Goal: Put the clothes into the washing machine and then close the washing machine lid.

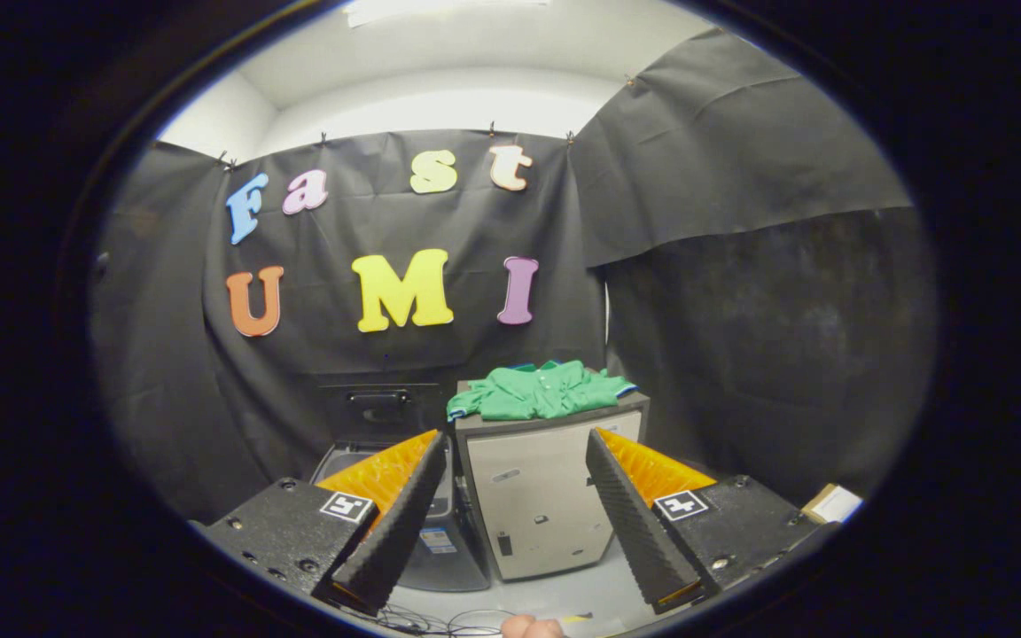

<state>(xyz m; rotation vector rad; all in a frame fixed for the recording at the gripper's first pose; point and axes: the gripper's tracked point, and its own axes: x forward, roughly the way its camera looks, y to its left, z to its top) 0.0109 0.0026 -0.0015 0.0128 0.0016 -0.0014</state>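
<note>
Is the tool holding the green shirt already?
No, the tool is open and empty, and the green shirt lies beyond it on the small cabinet.

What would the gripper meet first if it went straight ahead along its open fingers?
Probably the front of the pale grey box-shaped cabinet, framed between the fingers of the open, empty gripper. The crumpled green shirt lies higher, on the cabinet's top. Depth is unclear.

- A staged recording booth: black cloth walls [723, 177] pinned up under a white ceiling [440, 89].
- Pale grey boxy cabinet [546, 496] and dark washing machine [440, 532] on the floor.
</note>
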